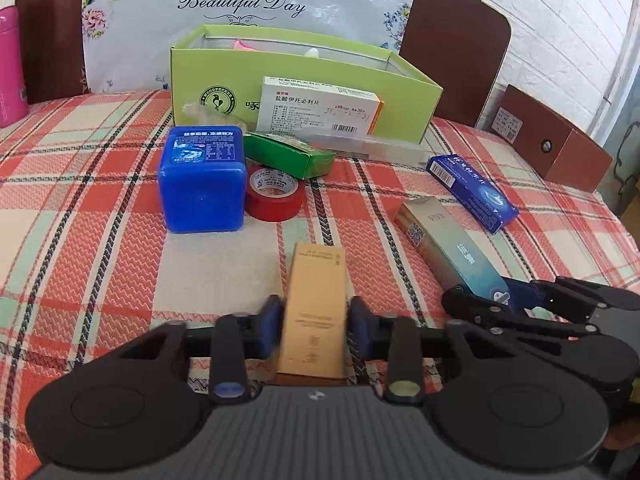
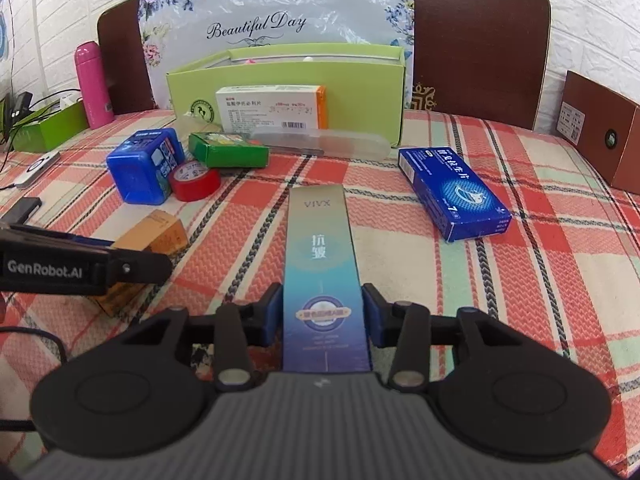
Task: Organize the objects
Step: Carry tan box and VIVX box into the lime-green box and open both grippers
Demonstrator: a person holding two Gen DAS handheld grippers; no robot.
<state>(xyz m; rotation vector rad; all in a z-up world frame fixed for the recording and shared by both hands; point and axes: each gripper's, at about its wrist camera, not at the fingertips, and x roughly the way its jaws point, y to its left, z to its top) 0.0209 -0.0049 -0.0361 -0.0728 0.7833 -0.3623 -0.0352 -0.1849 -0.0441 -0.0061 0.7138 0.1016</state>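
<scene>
The left gripper (image 1: 314, 322) held its fingers close on a tan box (image 1: 314, 312) on the checked worktop (image 1: 100, 240), while only the right view showed the right gripper (image 2: 322, 312) flanking a blue-grey box (image 2: 322, 256) and a phone (image 2: 38, 168).

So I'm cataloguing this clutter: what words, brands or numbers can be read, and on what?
"Beautiful Day": flowered bag behind the table.
"WOODPECKER": round logo on the green box.
"VIVX": long silver-blue box between the right gripper fingers.
"GenRobot.AI": left gripper.
"7": blue flat box.
Too small or blurred: medicine carton, blue tub, tape roll, tan box.
</scene>
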